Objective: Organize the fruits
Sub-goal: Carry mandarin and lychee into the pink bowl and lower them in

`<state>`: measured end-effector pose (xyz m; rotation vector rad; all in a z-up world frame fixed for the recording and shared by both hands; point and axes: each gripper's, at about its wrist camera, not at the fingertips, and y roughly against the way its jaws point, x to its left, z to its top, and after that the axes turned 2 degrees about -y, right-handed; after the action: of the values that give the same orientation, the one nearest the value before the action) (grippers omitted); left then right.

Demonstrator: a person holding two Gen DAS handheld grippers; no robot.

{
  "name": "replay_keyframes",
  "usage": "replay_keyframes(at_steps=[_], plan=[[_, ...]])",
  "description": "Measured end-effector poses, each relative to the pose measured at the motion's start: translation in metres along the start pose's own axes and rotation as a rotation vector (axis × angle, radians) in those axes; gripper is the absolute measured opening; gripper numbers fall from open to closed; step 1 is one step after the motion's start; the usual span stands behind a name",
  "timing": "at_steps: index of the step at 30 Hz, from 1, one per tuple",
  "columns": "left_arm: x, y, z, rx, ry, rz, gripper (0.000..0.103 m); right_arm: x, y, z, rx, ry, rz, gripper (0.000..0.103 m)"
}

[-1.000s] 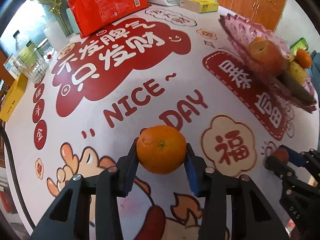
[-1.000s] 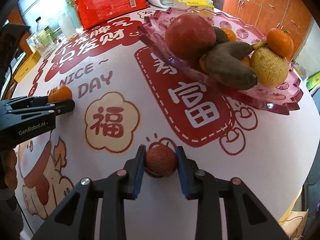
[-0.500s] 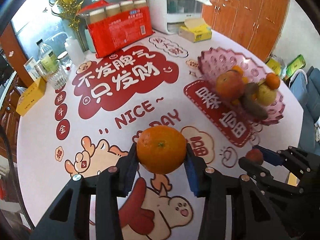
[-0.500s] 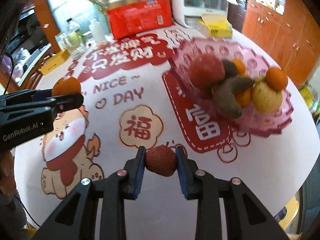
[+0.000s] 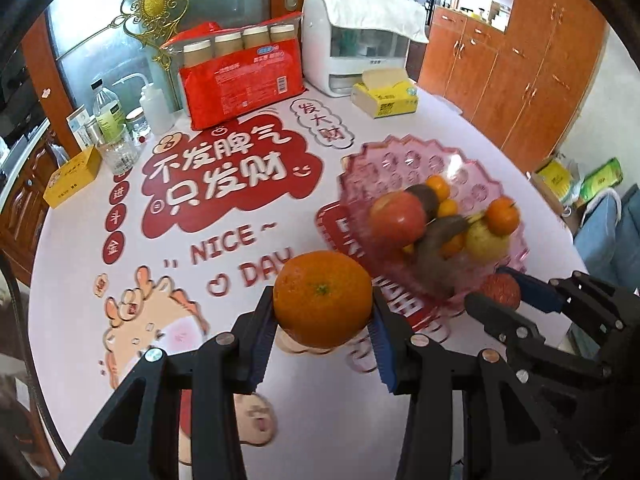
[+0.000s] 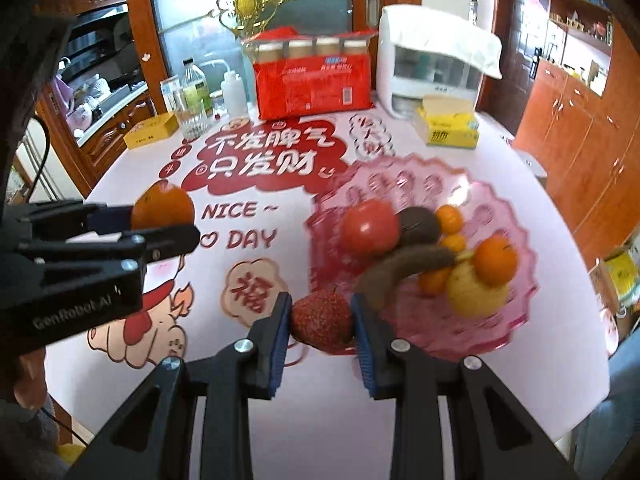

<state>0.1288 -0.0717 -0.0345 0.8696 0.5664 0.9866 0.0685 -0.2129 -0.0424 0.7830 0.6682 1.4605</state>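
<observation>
My left gripper (image 5: 323,322) is shut on an orange mandarin (image 5: 322,304), held well above the printed tablecloth. My right gripper (image 6: 321,326) is shut on a small bumpy red lychee (image 6: 322,321), also lifted off the table. The pink scalloped fruit plate (image 6: 516,220) lies ahead on the right and holds a red apple (image 6: 370,226), a brown sweet potato (image 6: 404,270), a yellow pear (image 6: 474,296) and several small oranges. From the left wrist view the right gripper (image 5: 502,296) shows at the plate's near rim (image 5: 360,172). From the right wrist view the left gripper (image 6: 166,216) with its mandarin is at the left.
At the table's far edge stand a red snack pack (image 5: 240,84), a white appliance (image 5: 356,48), a yellow tissue box (image 5: 384,98), bottles and a glass (image 5: 116,136), and a yellow carton (image 5: 72,176). Wooden cabinets (image 5: 520,60) line the right wall.
Both grippers have risen from the table with their fruit, so much more of the table and room shows. The plate now lies farther below and ahead.
</observation>
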Motion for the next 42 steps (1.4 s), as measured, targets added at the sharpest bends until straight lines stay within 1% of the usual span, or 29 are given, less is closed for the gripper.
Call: replay_keyframes(at_steps=[8,12,17,22,27,33,37,42], plan=[[-0.055,-0.014,0.018,-0.011,0.051,0.017,0.042,-0.067,0.003,0.007,-0.022,0.021,0.0,0.03],[-0.069,-0.02,0.03,-0.019,0.069,0.022,0.042,-0.092,0.006,0.016,-0.05,0.031,-0.008,0.03],[-0.083,-0.026,0.049,-0.038,0.069,0.047,0.042,-0.118,0.003,0.037,-0.077,0.016,0.001,0.03],[-0.095,-0.034,0.069,-0.064,0.057,0.066,0.042,-0.129,-0.006,0.056,-0.095,0.016,0.001,0.03],[-0.1,-0.051,0.082,-0.059,0.054,0.077,0.042,-0.138,-0.023,0.072,-0.08,-0.002,-0.001,0.03],[-0.105,-0.08,0.089,-0.028,0.049,0.087,0.042,-0.149,-0.054,0.077,-0.014,-0.031,0.002,0.031],[-0.107,-0.097,0.089,-0.003,0.043,0.097,0.042,-0.15,-0.07,0.077,0.015,-0.012,-0.013,0.031],[-0.107,-0.112,0.086,0.032,0.04,0.113,0.044,-0.149,-0.084,0.075,0.043,0.007,-0.007,0.031]])
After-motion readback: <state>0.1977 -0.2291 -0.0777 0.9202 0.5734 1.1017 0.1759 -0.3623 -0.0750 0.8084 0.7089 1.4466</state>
